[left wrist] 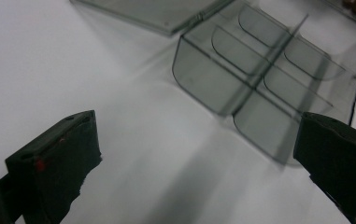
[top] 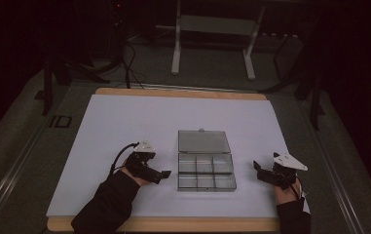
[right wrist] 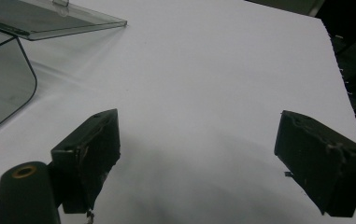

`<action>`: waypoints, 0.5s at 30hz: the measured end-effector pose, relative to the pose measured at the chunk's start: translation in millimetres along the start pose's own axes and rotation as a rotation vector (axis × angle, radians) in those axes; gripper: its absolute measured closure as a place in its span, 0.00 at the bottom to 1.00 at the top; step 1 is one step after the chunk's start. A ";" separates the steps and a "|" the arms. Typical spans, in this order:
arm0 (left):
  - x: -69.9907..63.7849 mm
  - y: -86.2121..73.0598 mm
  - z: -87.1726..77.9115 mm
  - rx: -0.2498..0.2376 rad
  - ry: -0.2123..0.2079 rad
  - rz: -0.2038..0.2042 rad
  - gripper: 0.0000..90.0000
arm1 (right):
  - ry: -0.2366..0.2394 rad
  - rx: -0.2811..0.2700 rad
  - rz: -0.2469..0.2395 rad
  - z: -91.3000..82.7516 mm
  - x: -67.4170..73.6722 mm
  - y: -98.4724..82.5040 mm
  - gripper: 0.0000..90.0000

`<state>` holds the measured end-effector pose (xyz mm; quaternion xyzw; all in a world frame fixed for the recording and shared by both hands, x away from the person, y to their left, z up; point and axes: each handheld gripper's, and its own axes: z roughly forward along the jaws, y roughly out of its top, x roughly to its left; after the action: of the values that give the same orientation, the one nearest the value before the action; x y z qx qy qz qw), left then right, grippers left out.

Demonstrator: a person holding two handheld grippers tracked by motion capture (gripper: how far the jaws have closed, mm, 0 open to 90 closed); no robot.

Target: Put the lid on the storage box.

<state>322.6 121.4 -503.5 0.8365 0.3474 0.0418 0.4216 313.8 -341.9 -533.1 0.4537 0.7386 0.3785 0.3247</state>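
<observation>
A clear box (top: 206,173) lies open near the middle of the white sheet (top: 124,126), between the two grippers. Its tray is split into six cells, three across and two deep, and every cell that can be seen is bare. The lid (top: 203,141) is folded back flat on the sheet on the far side, joined to the tray along the hinge, with a small tab at its far edge.

The tray's long side runs left to right across the table; with the lid down, the whole box stretches away from the person.

The left gripper (top: 161,174) sits just left of the tray, near its front left corner, jaws spread wide and holding nothing. In the left gripper view the box (left wrist: 259,70) lies ahead between the jaws, its curved dividers smeared by blur. The right gripper (top: 259,171) rests to the right of the tray, a little apart, jaws likewise wide and bare.

In the right gripper view the tray and lid (right wrist: 49,18) are cut off at the left edge. The room beyond the table is dark and hard to read.
</observation>
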 end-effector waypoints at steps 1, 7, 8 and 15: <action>-0.5 2.9 0.9 -0.001 -0.002 0.001 0.02 | 0.001 -0.001 0.002 -0.1 -0.1 -0.1 0.16; -2.9 17.1 6.5 -0.003 -0.012 -0.001 0.02 | 0.002 -0.001 0.002 -0.2 0.0 -0.1 0.16; -3.3 18.9 7.2 -0.005 -0.015 -0.004 0.02 | 0.002 -0.001 0.000 -0.2 0.1 -0.1 0.16; -4.6 38.7 9.7 -0.012 -0.012 0.006 0.03 | 0.001 -0.001 -0.002 -0.1 0.3 -0.1 0.16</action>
<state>343.8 96.4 -480.2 0.8354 0.3422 0.0402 0.4283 313.5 -341.7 -533.1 0.4527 0.7390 0.3789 0.3247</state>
